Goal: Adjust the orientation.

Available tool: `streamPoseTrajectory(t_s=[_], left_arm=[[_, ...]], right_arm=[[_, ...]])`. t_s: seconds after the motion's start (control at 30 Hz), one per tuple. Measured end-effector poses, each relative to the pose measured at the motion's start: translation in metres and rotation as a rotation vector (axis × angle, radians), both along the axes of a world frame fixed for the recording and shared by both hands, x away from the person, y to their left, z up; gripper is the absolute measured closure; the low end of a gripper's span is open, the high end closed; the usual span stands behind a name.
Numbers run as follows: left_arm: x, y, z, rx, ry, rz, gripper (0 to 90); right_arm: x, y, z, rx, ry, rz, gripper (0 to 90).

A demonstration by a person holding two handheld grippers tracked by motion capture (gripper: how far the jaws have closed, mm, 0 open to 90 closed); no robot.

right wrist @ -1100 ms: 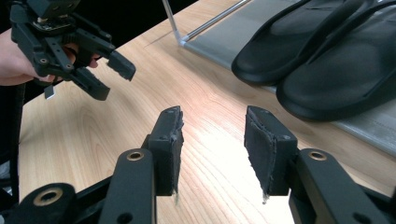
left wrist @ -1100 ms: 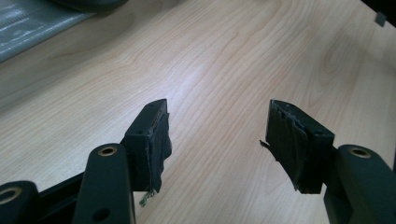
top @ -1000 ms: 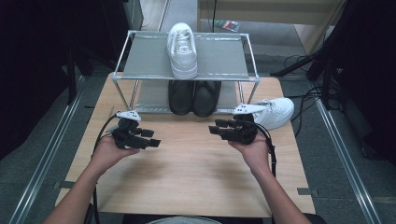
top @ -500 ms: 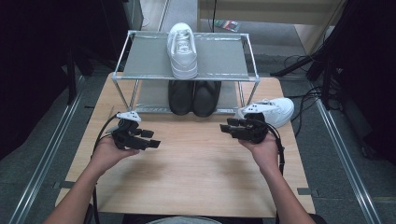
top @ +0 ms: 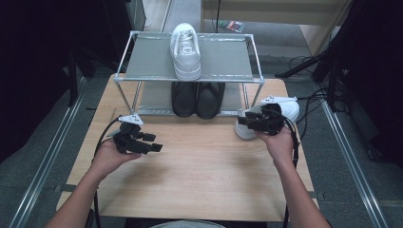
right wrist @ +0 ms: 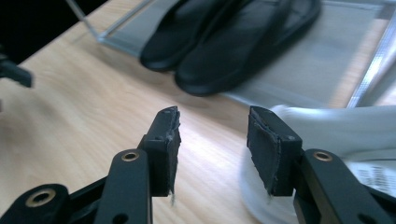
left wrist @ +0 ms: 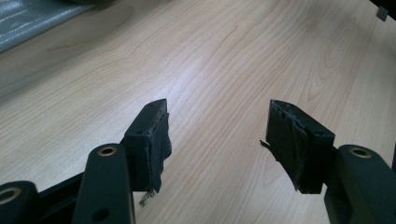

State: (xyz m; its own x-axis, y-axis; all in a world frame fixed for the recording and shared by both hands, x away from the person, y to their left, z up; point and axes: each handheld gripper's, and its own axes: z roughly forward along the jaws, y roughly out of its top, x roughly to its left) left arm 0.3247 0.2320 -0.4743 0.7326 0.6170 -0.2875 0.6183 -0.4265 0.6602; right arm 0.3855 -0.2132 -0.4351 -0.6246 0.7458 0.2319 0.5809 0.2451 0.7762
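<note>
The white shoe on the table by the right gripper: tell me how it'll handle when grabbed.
The white shoe looks light, with a soft upper that probably gives under the pads. Its flat sole suggests it will slide, not roll. The right gripper is open beside it.

A wooden table [top: 199,180] stands on grey floor [top: 342,156], dark surroundings at both sides.

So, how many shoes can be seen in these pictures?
4. One white lace-up sneaker stands on the top shelf of the grey metal rack. Two black shoes sit side by side below. Another white sneaker lies on the wooden table, partly hidden behind the right gripper.
</note>
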Motion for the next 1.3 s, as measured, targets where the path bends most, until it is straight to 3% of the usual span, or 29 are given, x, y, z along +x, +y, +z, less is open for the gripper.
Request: streamPoseTrajectory(t_s=[0.07, 0.3, 0.47, 0.7, 0.8, 1.03, 1.17, 1.3], left_arm=[[-0.002, 0.001, 0.0, 0.0, -0.001, -0.001, 40.1], [-0.007, 0.005, -0.001, 0.003, 0.003, 0.012, 40.1], [-0.009, 0.008, -0.001, 0.001, 0.003, 0.022, 40.1], [-0.011, 0.011, -0.003, 0.004, 0.008, 0.026, 40.1], [-0.012, 0.011, -0.003, 0.004, 0.008, 0.029, 40.1], [-0.013, 0.01, -0.002, 0.006, 0.009, 0.025, 40.1], [-0.013, 0.009, -0.002, 0.007, 0.009, 0.023, 40.1], [-0.012, 0.011, -0.002, 0.005, 0.004, 0.028, 40.1]], right_arm=[[0.005, -0.005, 0.001, -0.008, -0.003, -0.021, 54.8], [0.02, -0.009, -0.016, -0.029, 0.061, -0.041, 54.6], [0.033, -0.001, -0.034, -0.095, 0.095, -0.042, 57.8], [0.044, 0.003, -0.05, -0.071, 0.164, -0.025, 61.3], [0.046, 0.008, -0.056, -0.099, 0.178, -0.011, 62.6], [0.044, 0.012, -0.058, -0.134, 0.19, -0.013, 66.2], [0.044, 0.01, -0.058, -0.104, 0.203, 0.011, 73.0], [0.043, 0.014, -0.054, -0.156, 0.187, 0.013, 76.0]])
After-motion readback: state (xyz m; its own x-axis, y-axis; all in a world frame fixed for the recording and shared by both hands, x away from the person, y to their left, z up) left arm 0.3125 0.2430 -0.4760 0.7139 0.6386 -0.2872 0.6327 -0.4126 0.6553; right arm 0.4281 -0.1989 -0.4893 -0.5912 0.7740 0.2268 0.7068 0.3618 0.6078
